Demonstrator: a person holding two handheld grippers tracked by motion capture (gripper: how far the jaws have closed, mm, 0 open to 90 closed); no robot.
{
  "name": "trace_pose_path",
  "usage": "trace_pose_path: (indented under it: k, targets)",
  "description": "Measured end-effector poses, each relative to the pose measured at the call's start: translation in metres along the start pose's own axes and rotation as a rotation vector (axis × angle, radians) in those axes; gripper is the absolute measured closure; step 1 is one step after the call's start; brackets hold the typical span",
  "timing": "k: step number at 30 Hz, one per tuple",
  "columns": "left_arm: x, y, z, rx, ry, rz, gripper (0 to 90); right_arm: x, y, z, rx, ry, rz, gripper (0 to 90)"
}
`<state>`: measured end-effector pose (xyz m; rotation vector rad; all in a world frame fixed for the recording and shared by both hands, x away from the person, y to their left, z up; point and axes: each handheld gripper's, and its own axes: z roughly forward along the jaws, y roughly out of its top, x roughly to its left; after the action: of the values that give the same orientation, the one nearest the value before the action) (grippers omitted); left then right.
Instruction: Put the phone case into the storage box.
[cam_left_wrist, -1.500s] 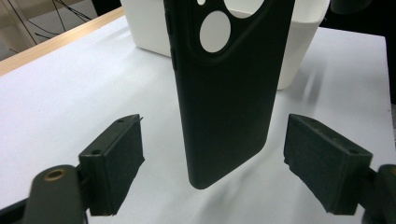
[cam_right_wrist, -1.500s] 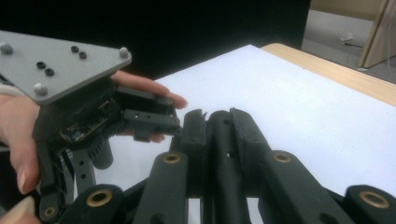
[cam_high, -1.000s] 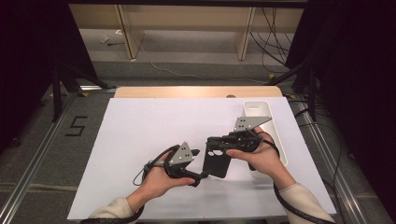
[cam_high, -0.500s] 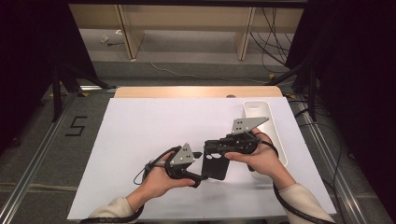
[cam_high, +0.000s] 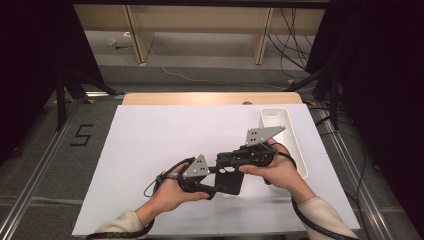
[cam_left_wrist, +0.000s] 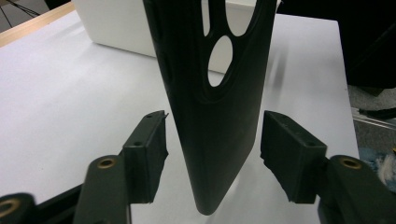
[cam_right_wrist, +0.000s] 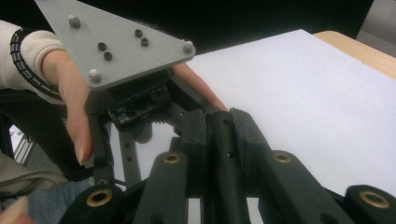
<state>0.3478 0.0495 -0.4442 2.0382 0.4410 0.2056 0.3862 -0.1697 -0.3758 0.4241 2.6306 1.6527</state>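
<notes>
Phone case (cam_left_wrist: 210, 116), shifted left, top cropped.

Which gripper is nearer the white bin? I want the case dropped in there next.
Right. The right gripper, shut on the black phone case, sits just beside the white bin; the left gripper is farther off.

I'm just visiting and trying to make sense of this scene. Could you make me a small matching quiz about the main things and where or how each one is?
Things:
1. left tongs
2. right tongs
3. black phone case
4. white bin

States:
a. clamped shut on the case
b. stands at the table's right edge
c. open, jaws either side of the case
d. held between both tongs

Pairs: 1-c, 2-a, 3-d, 4-b
</notes>
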Motion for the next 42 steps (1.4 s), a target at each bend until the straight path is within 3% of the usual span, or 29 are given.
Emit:
trace_pose_path:
  k: [6, 19, 27, 35, 37, 42]
  targets:
    - [0.0, -0.001, 0.001, 0.0, -0.03, 0.007, 49.8, 0.001, 0.0, 0.001, -0.002, 0.015, -0.003, 77.8]
    - [0.006, 0.001, -0.006, 0.008, -0.042, 0.031, 69.8, 0.002, 0.001, 0.001, -0.008, 0.048, -0.017, 77.7]
    - [0.007, 0.003, -0.009, 0.02, -0.038, 0.004, 78.1, 0.003, 0.001, 0.0, -0.013, 0.063, -0.026, 76.0]
    - [0.007, 0.005, -0.011, 0.029, -0.011, -0.022, 80.0, 0.001, 0.001, -0.001, -0.021, 0.017, -0.035, 56.3]
    - [0.007, 0.005, -0.011, 0.024, 0.0, -0.026, 80.1, 0.0, 0.001, -0.001, -0.029, -0.025, -0.043, 45.0]
    - [0.009, 0.005, -0.013, 0.015, 0.023, -0.043, 80.1, -0.001, 0.0, -0.001, -0.057, -0.048, -0.037, 30.9]
